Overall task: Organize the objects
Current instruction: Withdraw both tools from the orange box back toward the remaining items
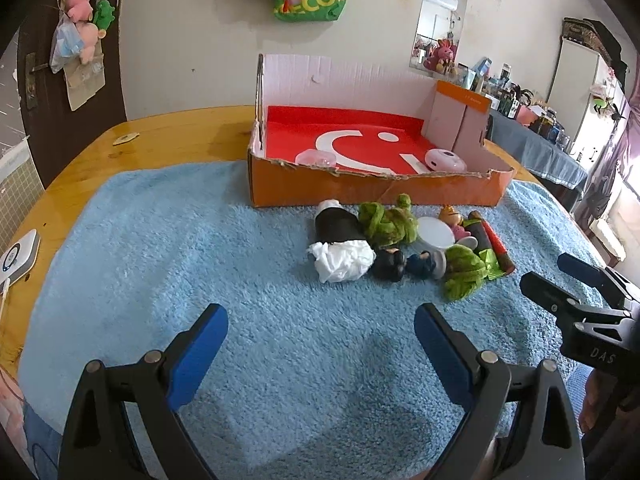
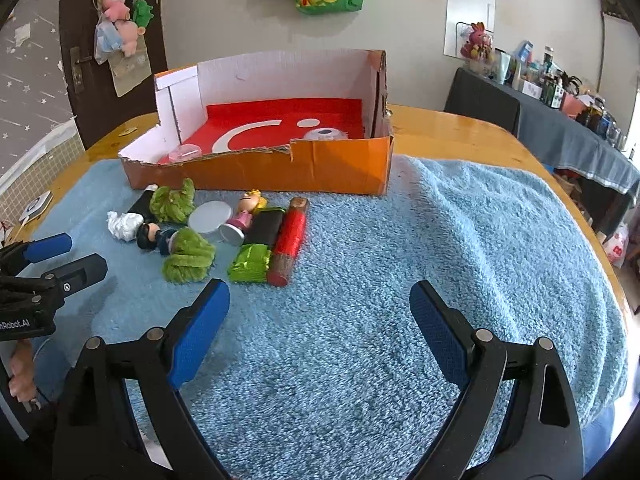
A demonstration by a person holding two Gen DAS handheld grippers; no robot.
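Observation:
A heap of small things lies on the blue towel (image 1: pixel 200 248) in front of an orange cardboard box (image 1: pixel 360 190): green plush pieces (image 1: pixel 386 222), a white crumpled wad (image 1: pixel 342 260), a black roll (image 1: pixel 336 226), a white round lid (image 2: pixel 210 217), small figurines (image 2: pixel 244 214) and a red cylinder (image 2: pixel 289 236). The box (image 2: pixel 320 168) holds two pink round items (image 1: pixel 445 160). My left gripper (image 1: pixel 320 324) is open and empty, short of the heap. My right gripper (image 2: pixel 320 300) is open and empty, just right of the heap.
The towel covers a wooden table (image 1: pixel 168 136). A white device (image 1: pixel 18 254) lies at the table's left edge. A wall with hanging bags stands behind the box. A cluttered side table (image 2: pixel 560 120) stands to the right.

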